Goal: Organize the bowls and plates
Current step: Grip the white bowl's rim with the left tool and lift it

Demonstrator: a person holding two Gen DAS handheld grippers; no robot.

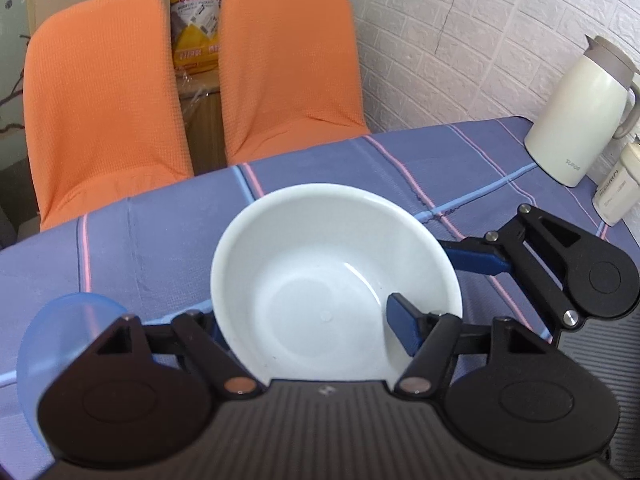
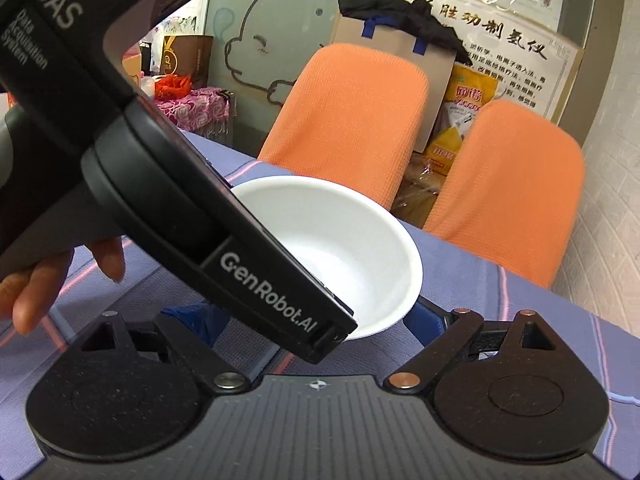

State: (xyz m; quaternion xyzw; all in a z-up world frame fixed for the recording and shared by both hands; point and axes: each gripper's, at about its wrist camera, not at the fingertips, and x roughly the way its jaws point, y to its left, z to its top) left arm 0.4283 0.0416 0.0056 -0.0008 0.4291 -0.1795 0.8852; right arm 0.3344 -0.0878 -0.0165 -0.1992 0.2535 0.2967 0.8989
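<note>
At your far left, a translucent pale blue plastic bowl sits on the purple striped tablecloth, half hidden behind your left gripper. That gripper's jaws stand wide around the glossy white round bowl: the right blue pad sits inside the bowl against its wall, while the left pad is hidden under the rim, so you cannot tell whether it touches. Further right, your right gripper reaches in with one blue finger at the bowl's outer edge; its jaws look spread, though the left gripper's black body blocks much of the right wrist view, with your hand beneath it. Beyond the bowl stand two orange fabric-covered chairs with a yellow printed bag between them. At the right, a cream thermos jug stands by the white brick-pattern wall.
</note>
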